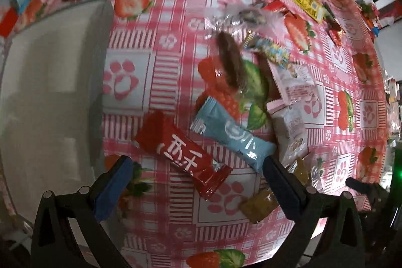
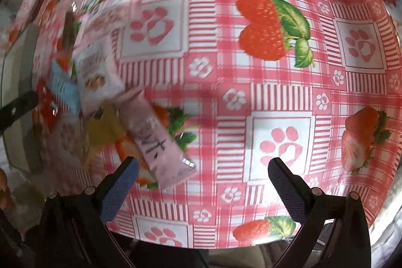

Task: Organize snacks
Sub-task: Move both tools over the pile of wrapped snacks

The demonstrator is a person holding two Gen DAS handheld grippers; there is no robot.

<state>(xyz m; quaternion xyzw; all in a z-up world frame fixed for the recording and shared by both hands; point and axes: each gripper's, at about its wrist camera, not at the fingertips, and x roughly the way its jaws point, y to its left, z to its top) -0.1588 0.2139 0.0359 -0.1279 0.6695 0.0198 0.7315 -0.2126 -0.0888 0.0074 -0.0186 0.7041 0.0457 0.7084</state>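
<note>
Wrapped snacks lie in a loose pile on the strawberry-print tablecloth [image 1: 165, 21]. In the left wrist view my left gripper [image 1: 197, 167] is open and empty above a red packet [image 1: 181, 152], with a light blue packet [image 1: 231, 137] just beyond and an olive packet [image 1: 260, 205] near its right finger. In the right wrist view my right gripper [image 2: 202, 170] is open and empty; a pink packet [image 2: 155, 140] lies by its left finger, with white [image 2: 98, 74], light blue [image 2: 62, 89] and yellow packets [image 2: 105, 127] further left.
A grey-white tray or box [image 1: 52, 82] sits left of the pile in the left wrist view. More scattered snacks lie at the far right of the table [image 1: 309, 4]. The other gripper's tip [image 2: 18, 107] shows at the left edge of the right wrist view.
</note>
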